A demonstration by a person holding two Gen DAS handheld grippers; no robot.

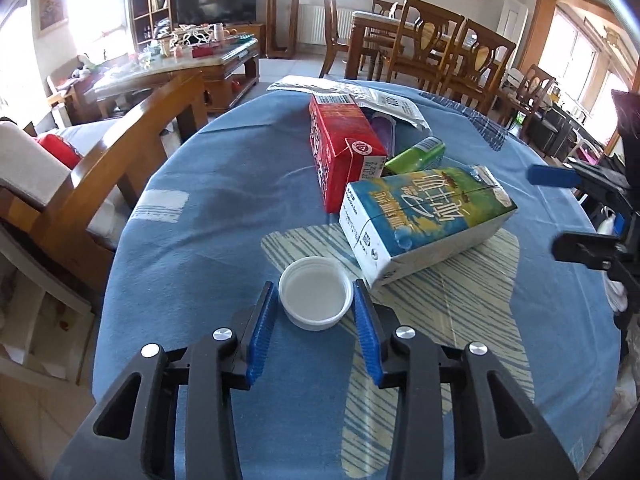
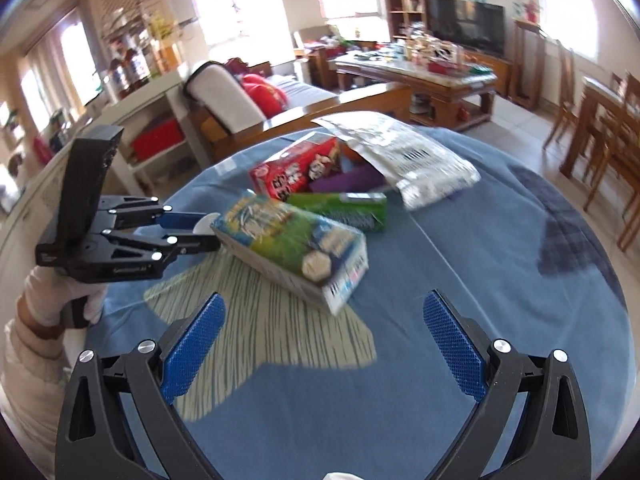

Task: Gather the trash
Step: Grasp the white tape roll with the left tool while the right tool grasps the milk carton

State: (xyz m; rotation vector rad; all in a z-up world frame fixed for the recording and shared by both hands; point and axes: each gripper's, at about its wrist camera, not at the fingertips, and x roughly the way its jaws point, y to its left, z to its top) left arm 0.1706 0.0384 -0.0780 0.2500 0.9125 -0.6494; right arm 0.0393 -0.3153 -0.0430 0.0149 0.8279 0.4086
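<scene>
The white lid (image 1: 316, 298) sits right between the left tongs' (image 1: 315, 300) pads — they look clamped on its rim. Right tongs (image 2: 324, 344) hang wide open, empty — the milk carton (image 2: 296, 248) lies just ahead of them, long axis slanting across.

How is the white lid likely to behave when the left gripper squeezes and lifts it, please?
The white lid looks like thin, shallow plastic, so it is probably very light and may flex. The left gripper pads flank its smooth, round rim, so it might slip or pop out under a hard squeeze.
</scene>
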